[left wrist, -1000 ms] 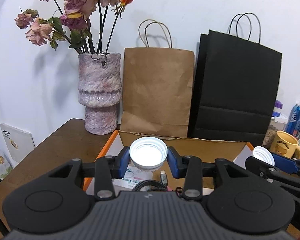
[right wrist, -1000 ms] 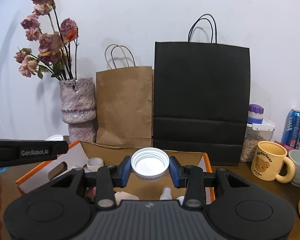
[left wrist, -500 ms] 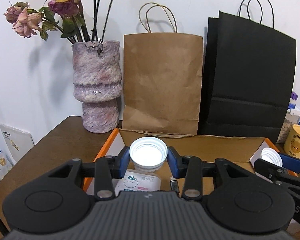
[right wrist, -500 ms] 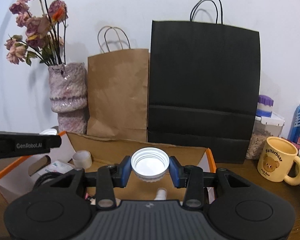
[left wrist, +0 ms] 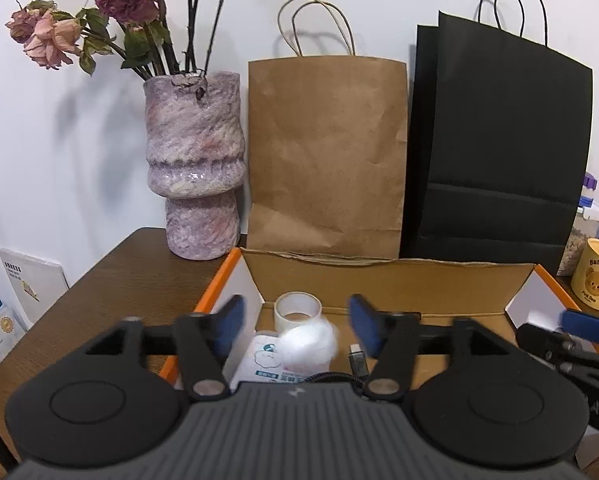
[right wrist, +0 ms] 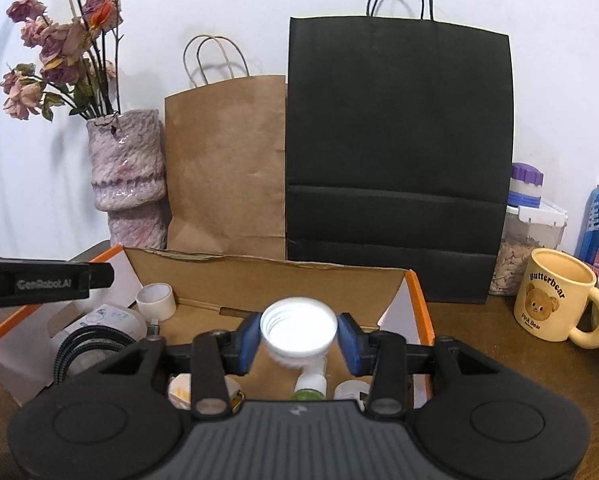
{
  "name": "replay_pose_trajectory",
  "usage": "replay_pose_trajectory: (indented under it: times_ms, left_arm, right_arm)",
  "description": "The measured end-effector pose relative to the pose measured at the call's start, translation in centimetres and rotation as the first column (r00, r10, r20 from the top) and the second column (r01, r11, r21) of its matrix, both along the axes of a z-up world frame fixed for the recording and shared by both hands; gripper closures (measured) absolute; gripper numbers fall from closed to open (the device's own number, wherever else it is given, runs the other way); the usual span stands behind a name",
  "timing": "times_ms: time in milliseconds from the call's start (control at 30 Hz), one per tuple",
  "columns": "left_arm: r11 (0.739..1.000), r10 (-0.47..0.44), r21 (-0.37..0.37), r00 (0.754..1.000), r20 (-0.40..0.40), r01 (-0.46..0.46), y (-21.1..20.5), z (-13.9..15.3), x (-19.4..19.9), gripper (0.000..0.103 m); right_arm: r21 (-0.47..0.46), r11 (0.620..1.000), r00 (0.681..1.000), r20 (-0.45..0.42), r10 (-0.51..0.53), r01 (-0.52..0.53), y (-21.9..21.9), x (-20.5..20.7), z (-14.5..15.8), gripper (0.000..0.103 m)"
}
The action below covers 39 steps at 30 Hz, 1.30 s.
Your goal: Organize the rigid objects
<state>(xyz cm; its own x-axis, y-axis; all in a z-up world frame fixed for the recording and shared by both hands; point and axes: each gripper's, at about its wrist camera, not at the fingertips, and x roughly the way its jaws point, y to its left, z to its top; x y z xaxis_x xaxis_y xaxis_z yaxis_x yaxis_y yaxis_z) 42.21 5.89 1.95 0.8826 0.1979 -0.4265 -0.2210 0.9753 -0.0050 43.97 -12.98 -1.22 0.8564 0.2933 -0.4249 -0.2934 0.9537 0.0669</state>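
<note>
Left gripper: my left gripper [left wrist: 295, 330] has just been opening; its blue pads stand apart and press on nothing.
Left cap: the white cap [left wrist: 309, 346] it clamped a moment ago is now a blurred white shape below and between the pads, dropping into the cardboard box [left wrist: 395, 280], just in front of the tape roll [left wrist: 298, 311].
Right gripper: my right gripper [right wrist: 298, 338] has also just been opening; the second white cap [right wrist: 298, 330] sits between the pads with a sliver of gap on each side, so I judge it released and about to fall.
Second cap's place: over the right part of the box, above a small green-filled bottle [right wrist: 309, 386] on the box floor.
Meaning for the task: I read this as both caps being let go into the box together; that step looks nearly done, and both grippers should be free for whatever rigid object comes next.
Writing, mug: the yellow mug [right wrist: 555, 300] on the desk [right wrist: 479, 332] reads "Butterbear" above a bear and "Pink Bear" below.
Writing, gripper: "GenRobot.AI" on the side of the left gripper as the right view shows it.
Writing, packet: the white packet [left wrist: 265, 360] in the box bears blue print too small for me to read.
</note>
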Motion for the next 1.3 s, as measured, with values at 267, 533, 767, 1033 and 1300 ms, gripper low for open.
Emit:
replay_pose_trajectory:
  times_ms: [267, 533, 767, 1033, 1300]
  left_arm:
    - [1.000, 0.025, 0.013, 1.000, 0.001, -0.025, 0.7, 0.2, 0.0, 0.000]
    - [0.999, 0.028, 0.017, 1.000, 0.009, -0.028, 0.9, 0.3, -0.1, 0.000]
    - [1.000, 0.016, -0.010, 0.999, 0.027, -0.016, 1.2, 0.6, -0.7, 0.000]
    - [1.000, 0.014, -0.019, 0.998, 0.053, -0.013, 1.3, 1.5, -2.1, 0.000]
    - [1.000, -0.011, -0.012, 0.998, 0.069, 0.011, 1.2, 2.4, -5.3, 0.000]
  right_arm:
    - [-0.003, 1.000, 1.000, 0.018, -0.023, 0.023, -0.1, -0.1, 0.0, 0.000]
    - [0.006, 0.999, 0.999, 0.031, -0.042, 0.041, -0.4, -0.4, 0.3, 0.000]
    - [0.022, 0.998, 0.997, 0.043, -0.065, 0.064, -1.0, -0.9, 0.8, 0.000]
    - [0.038, 0.996, 0.995, 0.060, -0.081, 0.079, -2.0, -2.0, 1.8, 0.000]
    - [0.044, 0.996, 0.994, 0.074, -0.076, 0.073, -3.2, -5.0, 2.8, 0.000]
